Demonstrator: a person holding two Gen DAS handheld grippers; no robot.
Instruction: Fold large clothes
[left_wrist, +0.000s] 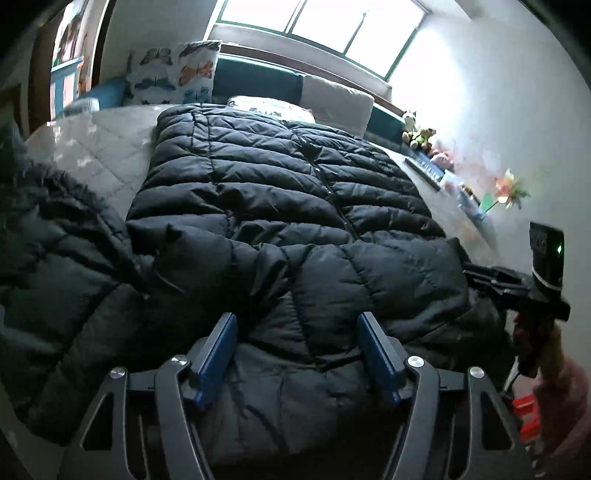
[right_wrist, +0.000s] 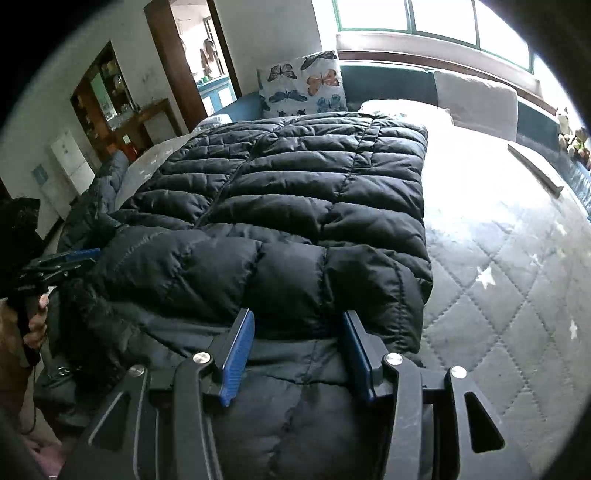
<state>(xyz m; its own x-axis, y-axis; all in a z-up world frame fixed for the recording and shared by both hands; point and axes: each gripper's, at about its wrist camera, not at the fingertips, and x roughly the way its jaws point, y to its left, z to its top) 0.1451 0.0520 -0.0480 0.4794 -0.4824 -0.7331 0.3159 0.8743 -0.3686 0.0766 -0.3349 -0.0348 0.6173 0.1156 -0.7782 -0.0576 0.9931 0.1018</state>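
Observation:
A large black quilted puffer jacket (left_wrist: 280, 199) lies flat on the bed, front up, with one sleeve folded across its near part; it also shows in the right wrist view (right_wrist: 295, 192). Another sleeve or hood trails off to the left (left_wrist: 55, 258). My left gripper (left_wrist: 297, 325) is open, its blue pads just above the jacket's near end. My right gripper (right_wrist: 297, 325) is open over the jacket's near right part. Each gripper shows at the edge of the other's view: the right one (left_wrist: 480, 275) by the folded sleeve's end, the left one (right_wrist: 70, 258).
The bed has a grey quilted cover (right_wrist: 498, 295). A butterfly pillow (right_wrist: 306, 85) and grey and teal cushions (right_wrist: 476, 99) line the far side under a window. Soft toys (left_wrist: 417, 133) and a paper flower (left_wrist: 509, 192) stand along the right wall. A doorway and cabinet (right_wrist: 110, 99) are at left.

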